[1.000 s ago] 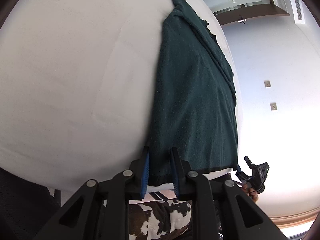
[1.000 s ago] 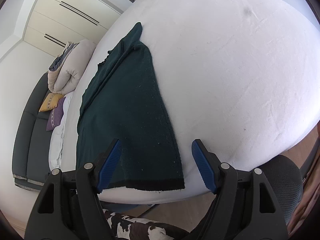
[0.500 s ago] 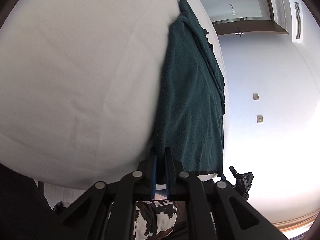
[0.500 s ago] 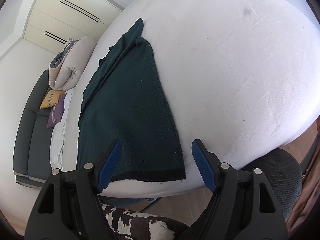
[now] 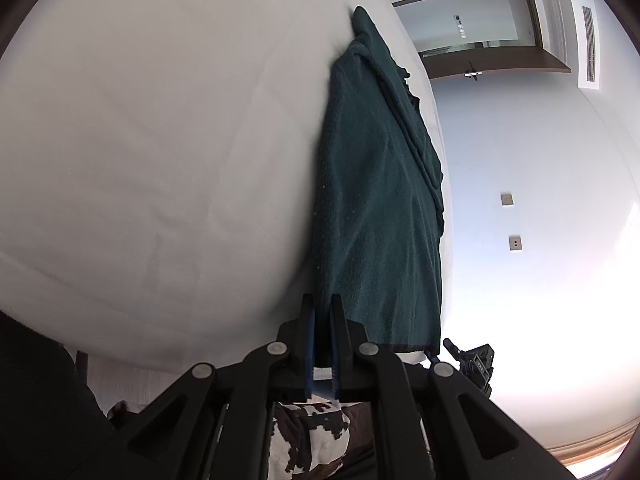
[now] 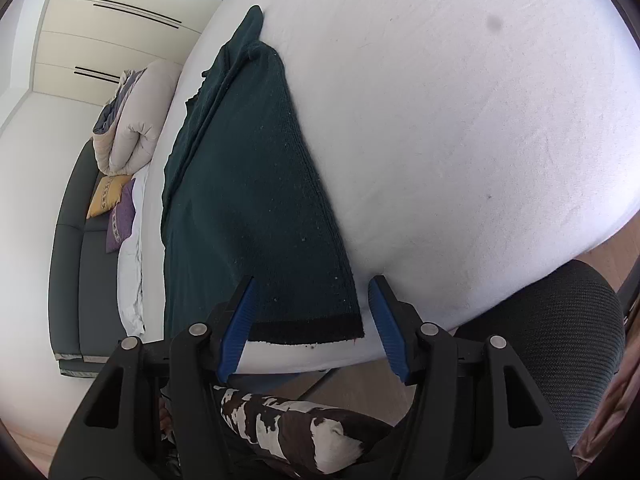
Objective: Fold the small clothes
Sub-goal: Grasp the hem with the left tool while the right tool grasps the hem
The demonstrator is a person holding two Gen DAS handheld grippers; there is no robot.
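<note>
A dark green knit garment [image 5: 376, 208] lies long and narrow on the white bed [image 5: 160, 140], its black hem at the near edge. My left gripper [image 5: 322, 312] is shut on the garment's near left hem corner. In the right wrist view the garment [image 6: 248, 200] runs away from me, and my right gripper [image 6: 310, 300] is open, its blue pads either side of the near right hem corner [image 6: 352, 330], not closed on it. The right gripper also shows small in the left wrist view [image 5: 472, 360].
The white bed [image 6: 460, 140] spreads wide to the right of the garment. A rolled duvet [image 6: 132, 120] and cushions [image 6: 114, 200] lie on a dark sofa at left. A black mesh chair back [image 6: 560, 320] stands close at lower right. A cow-patterned cloth [image 6: 288, 424] is below the grippers.
My left gripper has closed on the garment's near left hem corner. My right gripper has moved in lower around the right hem corner and stays open.
</note>
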